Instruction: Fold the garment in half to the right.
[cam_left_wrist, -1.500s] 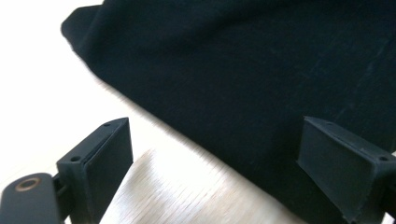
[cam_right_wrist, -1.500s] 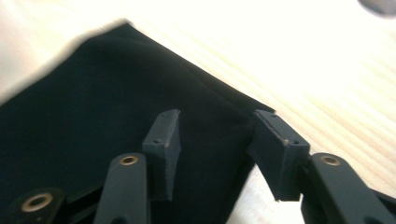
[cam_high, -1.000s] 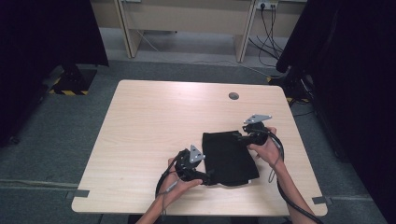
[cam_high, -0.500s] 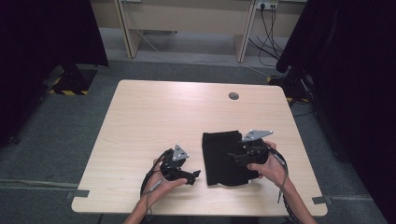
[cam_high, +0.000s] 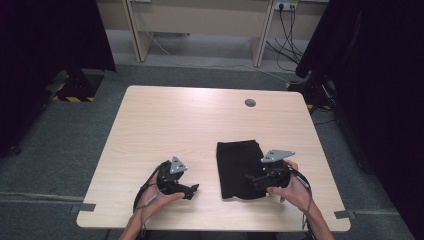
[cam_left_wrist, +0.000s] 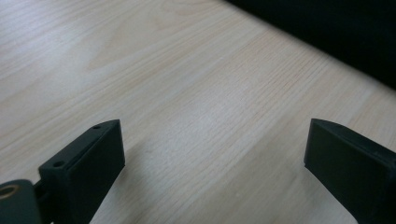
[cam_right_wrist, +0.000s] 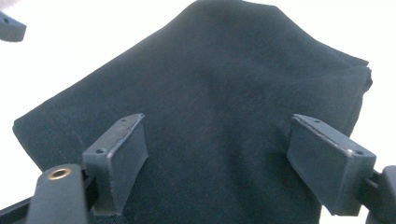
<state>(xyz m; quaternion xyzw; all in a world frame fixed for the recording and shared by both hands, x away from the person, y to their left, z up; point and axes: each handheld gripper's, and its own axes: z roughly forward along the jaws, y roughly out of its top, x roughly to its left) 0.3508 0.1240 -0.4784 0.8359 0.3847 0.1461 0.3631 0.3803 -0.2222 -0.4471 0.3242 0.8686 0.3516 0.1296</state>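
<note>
A black folded cloth (cam_high: 238, 165) lies flat on the wooden table (cam_high: 190, 125), right of centre near the front. My right gripper (cam_high: 249, 179) hovers over the cloth's near right part and points left. In the right gripper view it (cam_right_wrist: 217, 126) stands open above the dark fabric (cam_right_wrist: 224, 70); its jaws have just been opening and the pads grip nothing. My left gripper (cam_high: 193, 189) is left of the cloth, apart from it. It (cam_left_wrist: 215, 135) is open over bare wood, its jaws just widened, nothing between them.
A round cable hole (cam_high: 250, 102) sits near the table's far edge. The table's front edge is close under both hands. A dark area (cam_left_wrist: 336, 32) fills the top right of the left gripper view; I cannot tell what it is. Desk legs and cables (cam_high: 285, 30) stand beyond the table.
The left hand moved left, away from the cloth. The right hand drew back from the cloth's far right corner toward the front edge. Both grippers let go of the cloth.
</note>
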